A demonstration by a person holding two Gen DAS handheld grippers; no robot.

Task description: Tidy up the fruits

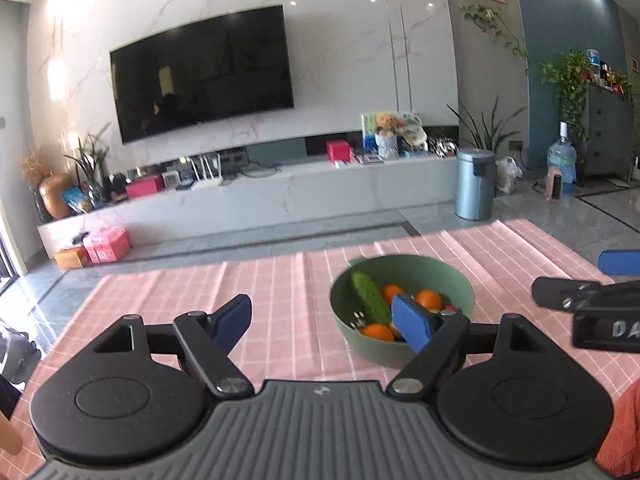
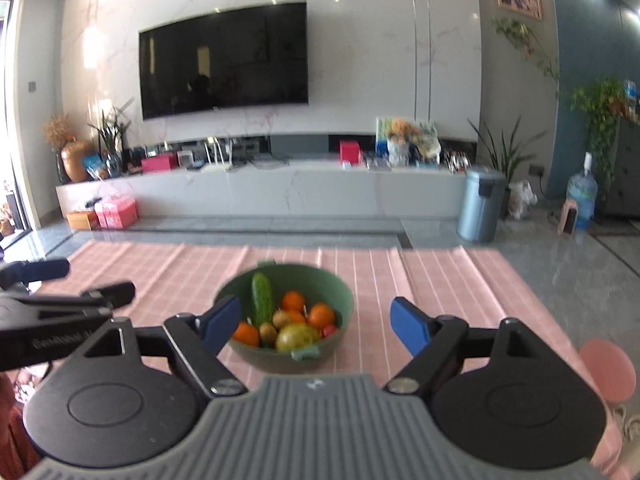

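Left wrist: both grippers' fingers (image 1: 232, 322) wide open, empty, near fruit bowl (image 1: 460, 280).

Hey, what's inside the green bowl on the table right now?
The green bowl holds a cucumber, several oranges, two kiwis, a large yellow-green fruit and something small and red. Whatever lies beneath that pile is covered.

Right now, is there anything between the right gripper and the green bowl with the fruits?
Nothing visible. The right gripper is open and empty, and the green bowl sits just ahead on the pink checked cloth. The left gripper is off to the side, not in the path.
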